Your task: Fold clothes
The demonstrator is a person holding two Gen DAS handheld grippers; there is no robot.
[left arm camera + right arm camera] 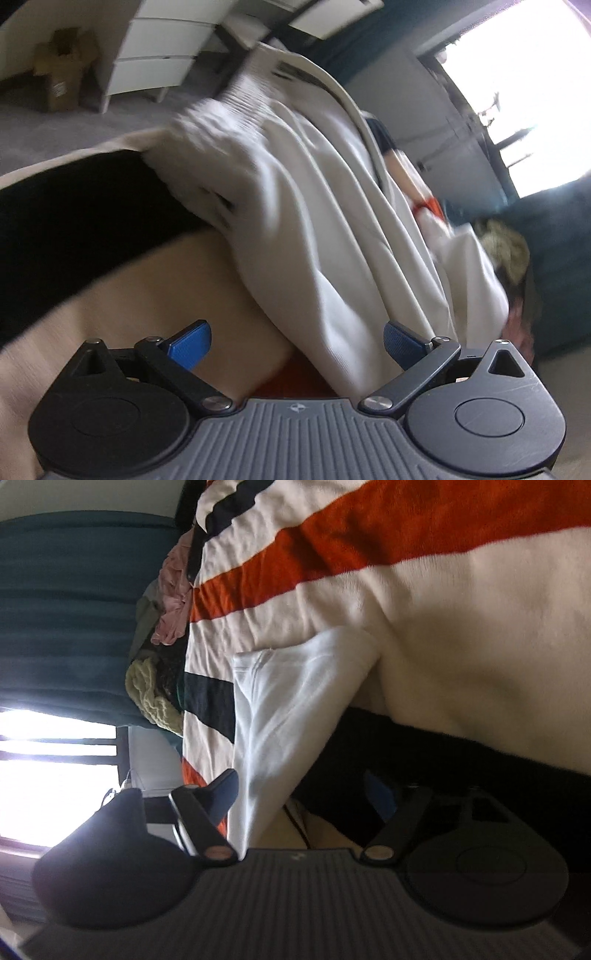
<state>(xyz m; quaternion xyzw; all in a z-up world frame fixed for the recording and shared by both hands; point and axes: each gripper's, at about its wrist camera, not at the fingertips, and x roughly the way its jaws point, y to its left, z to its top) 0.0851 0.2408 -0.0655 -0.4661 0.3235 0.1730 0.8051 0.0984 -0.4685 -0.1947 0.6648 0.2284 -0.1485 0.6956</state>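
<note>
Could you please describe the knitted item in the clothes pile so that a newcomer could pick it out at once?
Start at the striped blanket with its orange, cream and black bands. Along its far edge, against the teal curtain, lies a pile of clothes. The pale yellow-green knit is its chunky, cable-textured piece, beside the smooth pink garment.

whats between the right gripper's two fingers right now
In the right wrist view, a fold of the white garment runs down between the open fingers of the right gripper, untouched by either pad; the striped blanket lies beyond.
</note>
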